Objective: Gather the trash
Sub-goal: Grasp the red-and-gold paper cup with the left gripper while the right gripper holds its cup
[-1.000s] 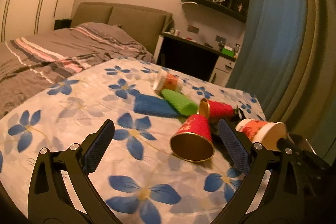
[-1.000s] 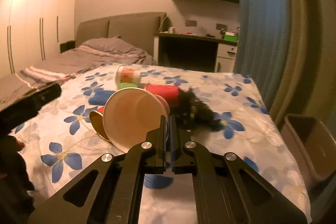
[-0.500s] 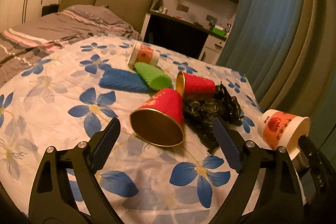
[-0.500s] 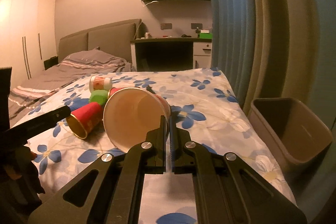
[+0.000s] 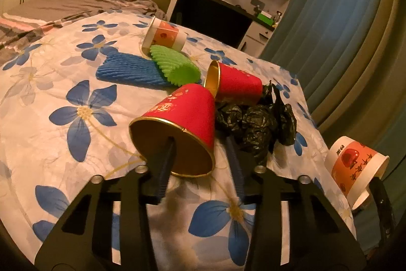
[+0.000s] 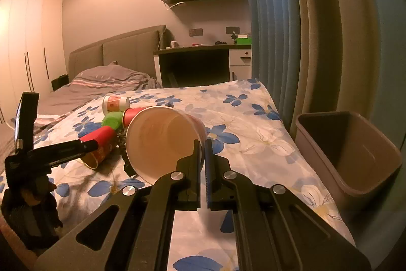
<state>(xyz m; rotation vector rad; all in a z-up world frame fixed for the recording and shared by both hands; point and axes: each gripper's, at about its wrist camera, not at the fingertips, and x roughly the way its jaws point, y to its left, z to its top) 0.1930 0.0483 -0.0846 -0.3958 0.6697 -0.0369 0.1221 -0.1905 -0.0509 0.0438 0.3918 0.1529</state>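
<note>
Cup (image 5: 182,123) rim between left hand-held gripper (image 5: 200,159) fingers, one inside.

Right gripper (image 6: 202,151) pinches white cup (image 6: 162,139) rim (bin (image 6: 355,169) beside)

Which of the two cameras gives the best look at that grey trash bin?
The right wrist view: the grey trash bin stands open beside the bed's edge, its inside visible. The left wrist view does not show it at all.
</note>
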